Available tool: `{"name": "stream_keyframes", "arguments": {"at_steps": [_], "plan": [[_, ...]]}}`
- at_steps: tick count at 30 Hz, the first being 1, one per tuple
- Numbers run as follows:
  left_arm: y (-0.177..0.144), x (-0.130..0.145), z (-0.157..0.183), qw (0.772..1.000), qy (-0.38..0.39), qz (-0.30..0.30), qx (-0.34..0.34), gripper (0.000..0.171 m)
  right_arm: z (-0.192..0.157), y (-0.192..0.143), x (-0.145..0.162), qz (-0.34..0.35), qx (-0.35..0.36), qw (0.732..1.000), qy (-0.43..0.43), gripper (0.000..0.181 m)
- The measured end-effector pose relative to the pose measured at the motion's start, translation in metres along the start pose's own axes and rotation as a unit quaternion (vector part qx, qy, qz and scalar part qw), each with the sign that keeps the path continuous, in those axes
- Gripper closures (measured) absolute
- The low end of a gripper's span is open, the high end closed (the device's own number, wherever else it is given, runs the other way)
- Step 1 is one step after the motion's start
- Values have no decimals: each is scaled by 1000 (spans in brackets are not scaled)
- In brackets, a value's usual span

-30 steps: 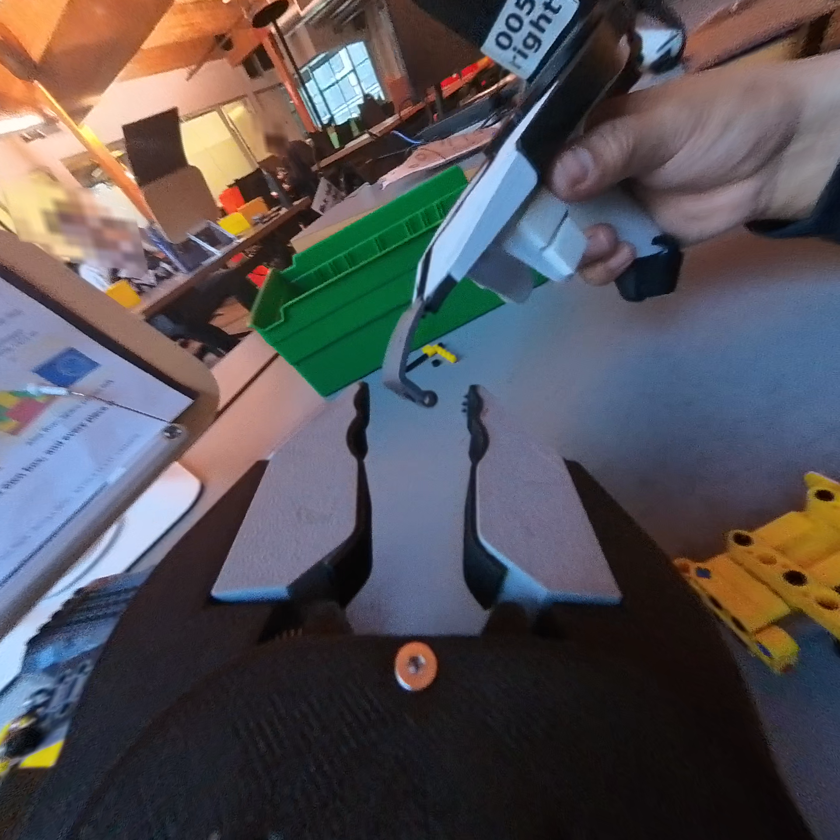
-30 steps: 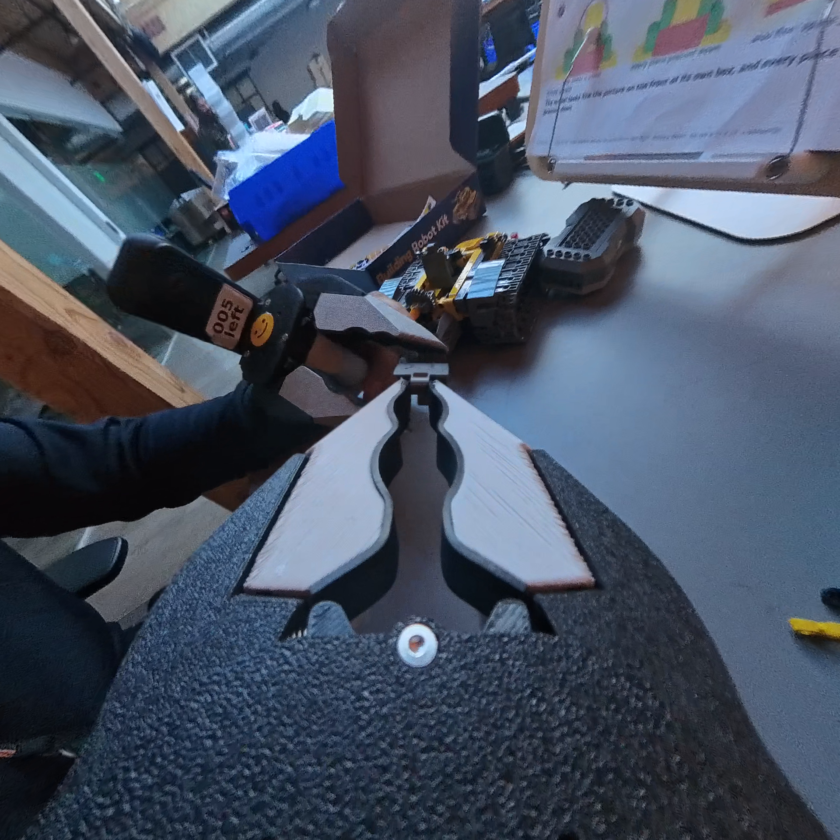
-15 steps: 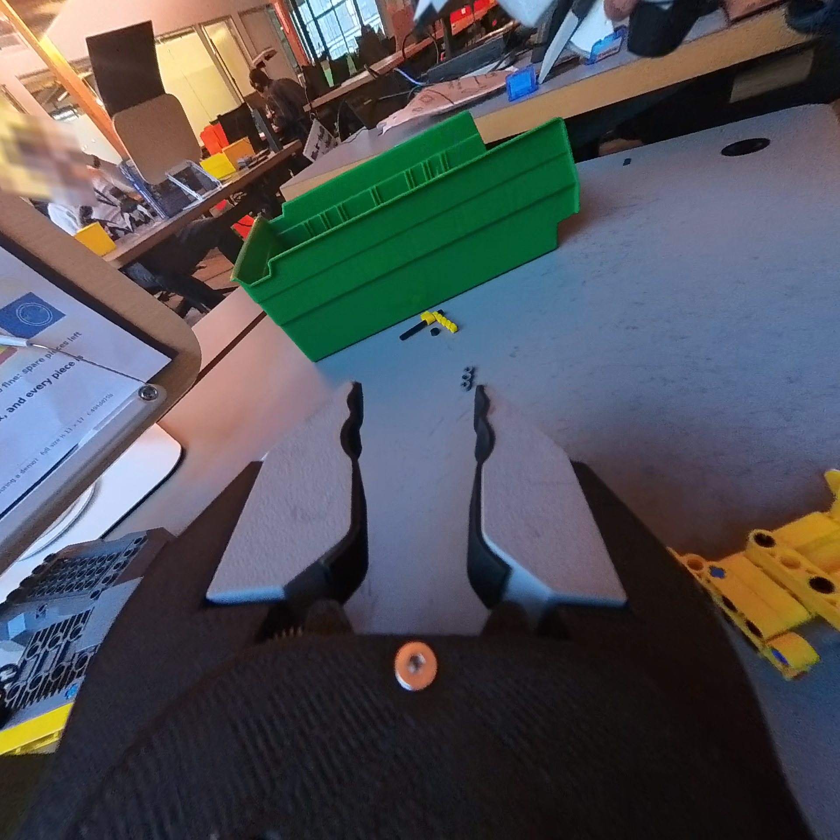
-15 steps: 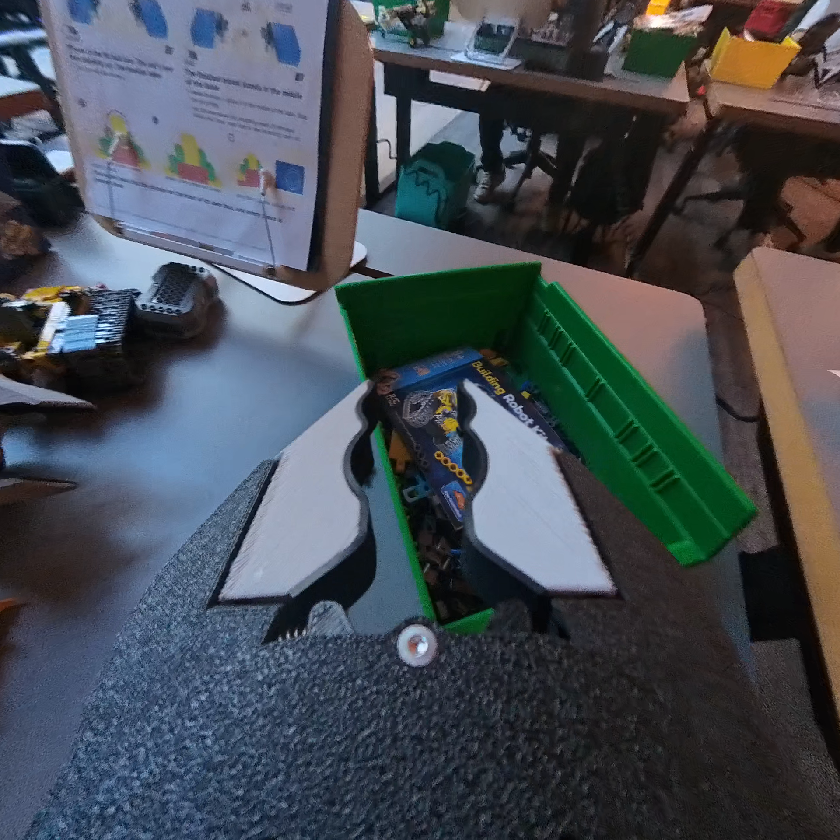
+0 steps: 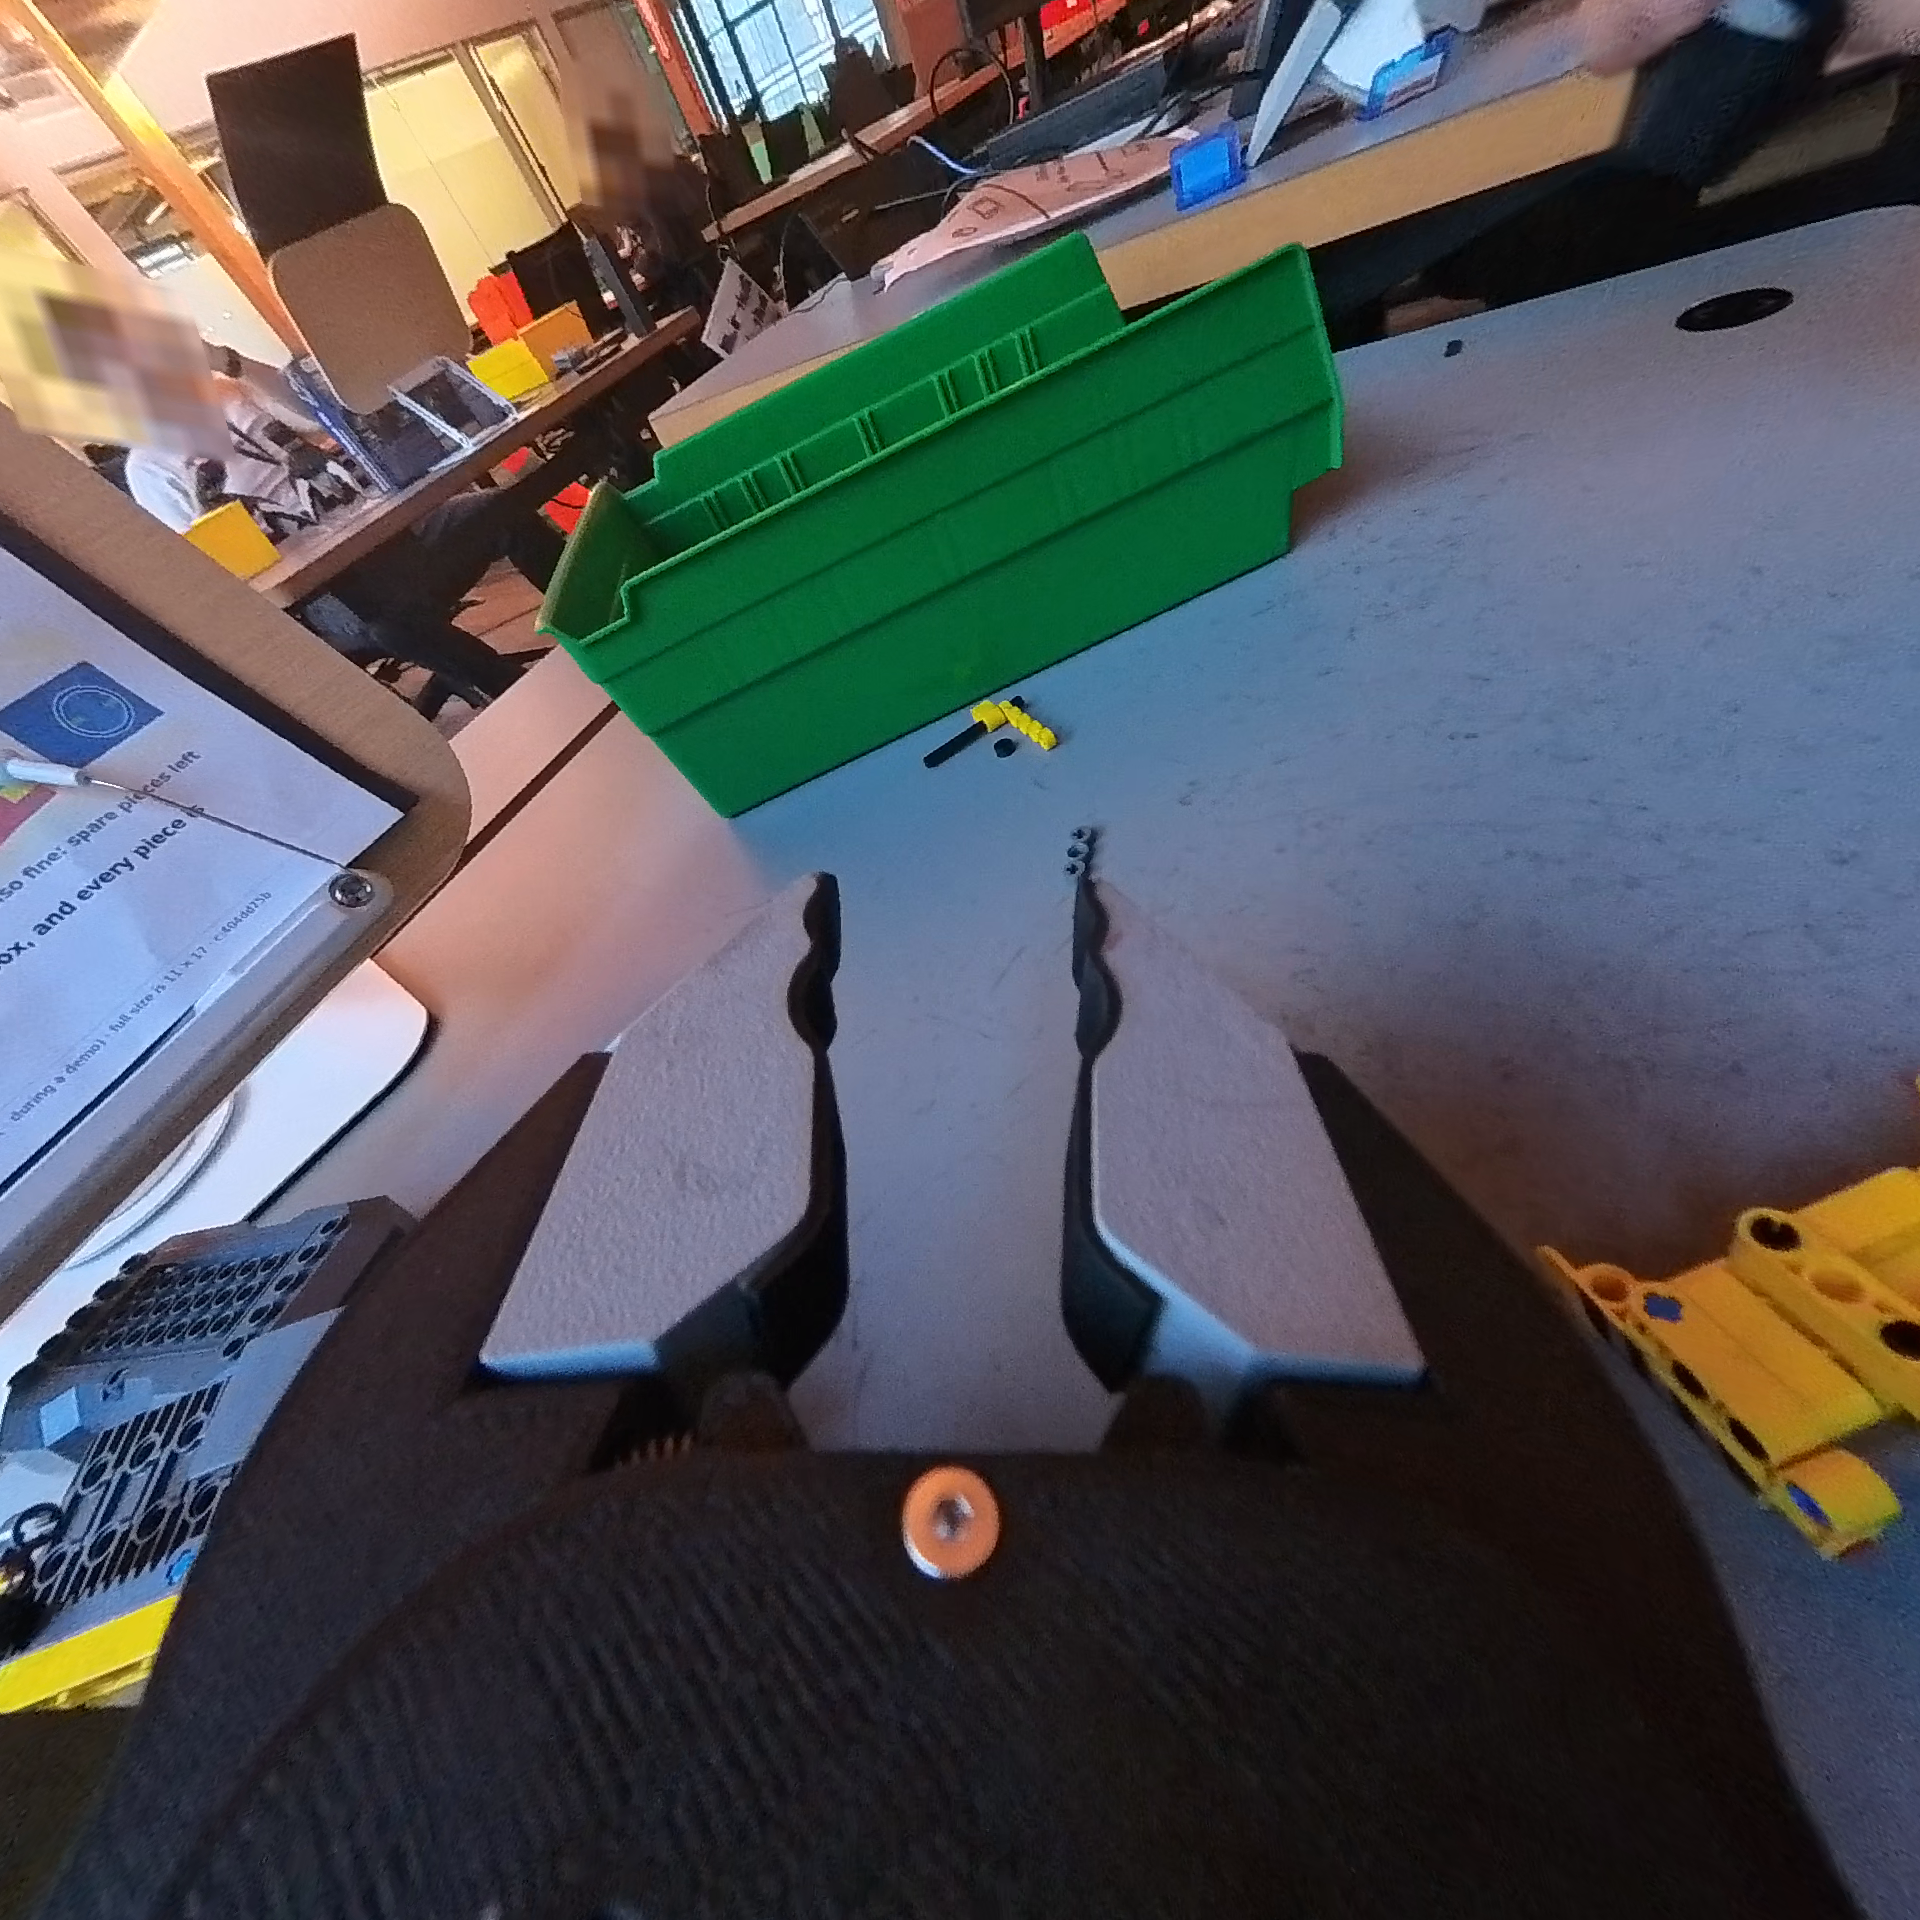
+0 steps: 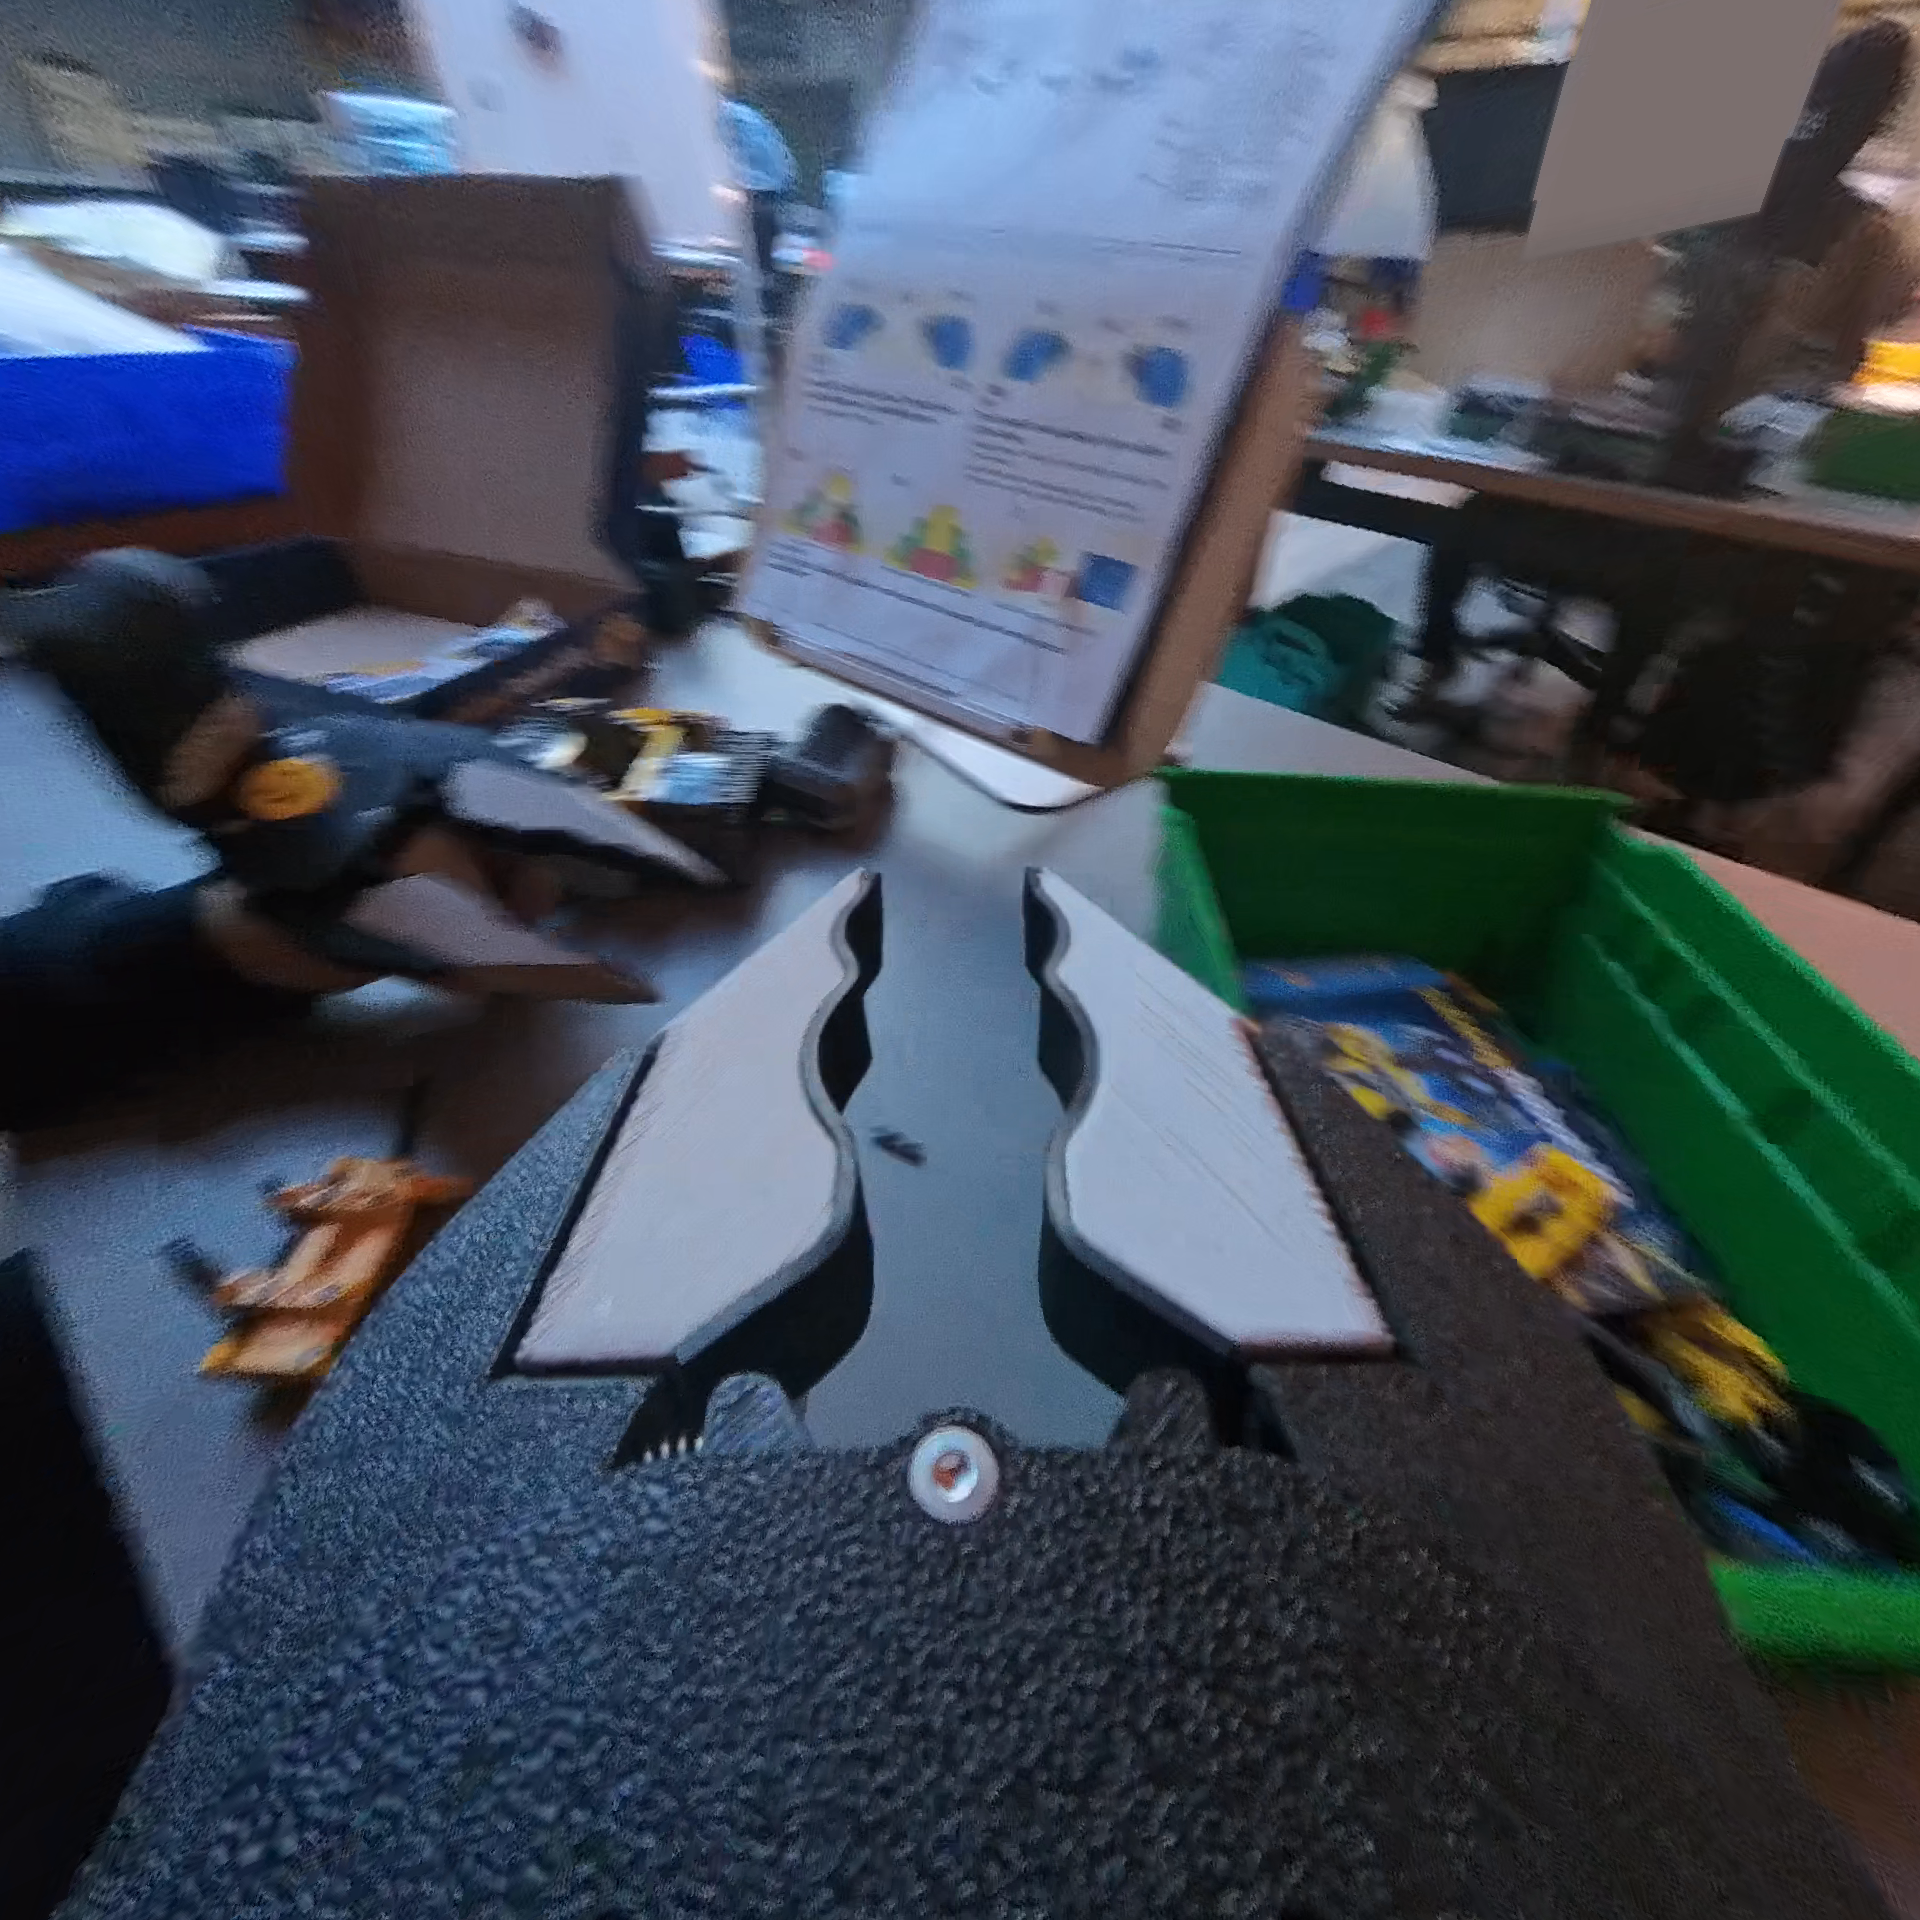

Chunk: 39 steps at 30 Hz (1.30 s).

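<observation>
The left hand-held gripper (image 5: pixel 951 894) hovers released and empty over the tabletop (image 5: pixel 1558 727), near two tiny black rings (image 5: pixel 1078 844). The right hand-held gripper (image 6: pixel 951 883), also released and empty, hangs beside the green bin (image 6: pixel 1714 997).

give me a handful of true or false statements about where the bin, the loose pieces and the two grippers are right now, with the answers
1. The left hand-held gripper is open and holds nothing. True.
2. The green bin lies upside down on the table. False: it stands upright, open side up.
3. A few small yellow and black pieces lie on the table just in front of the bin. True.
4. The right hand-held gripper is shut on a yellow piece. False: its jaws stand apart with nothing between them.
5. A printed box lies inside the bin. True.
6. The yellow beams with holes sit inside the bin. False: they lie on the table, right of the left hand-held gripper.
</observation>
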<state>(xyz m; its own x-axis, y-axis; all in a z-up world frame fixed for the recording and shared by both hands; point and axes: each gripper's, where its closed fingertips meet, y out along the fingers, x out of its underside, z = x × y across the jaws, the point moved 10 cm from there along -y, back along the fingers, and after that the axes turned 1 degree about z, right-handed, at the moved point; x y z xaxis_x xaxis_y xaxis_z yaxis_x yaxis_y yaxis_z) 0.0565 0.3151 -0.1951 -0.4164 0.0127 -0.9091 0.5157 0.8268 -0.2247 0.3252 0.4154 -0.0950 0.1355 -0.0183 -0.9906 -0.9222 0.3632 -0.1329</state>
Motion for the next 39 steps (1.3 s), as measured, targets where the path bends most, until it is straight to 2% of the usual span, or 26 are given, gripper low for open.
{"name": "stream_keyframes", "arguments": {"at_steps": [2,4,8,12,17,22,31,39], "plan": [[0,0,0,1000,0,0,0,129,-29,3,11,-4,-85,996,-20,161],[0,0,1,1000,1,0,2,130,-51,7,32,-29,-137,989,-40,160],[0,0,3,1000,12,2,4,131,-72,15,73,-71,-156,984,-49,159],[0,-1,4,1000,16,7,5,132,-76,16,91,-40,-142,987,-70,159],[-9,-1,2,999,11,49,-3,139,-76,14,91,8,-100,988,-119,162],[-18,-2,1,996,9,85,-30,144,-90,13,94,8,-103,980,-172,164],[-29,-3,14,987,49,93,-119,154,-99,17,98,-13,-94,972,-215,166],[-24,-4,18,991,59,80,-90,154,-100,14,95,6,-110,971,-213,166]]}}
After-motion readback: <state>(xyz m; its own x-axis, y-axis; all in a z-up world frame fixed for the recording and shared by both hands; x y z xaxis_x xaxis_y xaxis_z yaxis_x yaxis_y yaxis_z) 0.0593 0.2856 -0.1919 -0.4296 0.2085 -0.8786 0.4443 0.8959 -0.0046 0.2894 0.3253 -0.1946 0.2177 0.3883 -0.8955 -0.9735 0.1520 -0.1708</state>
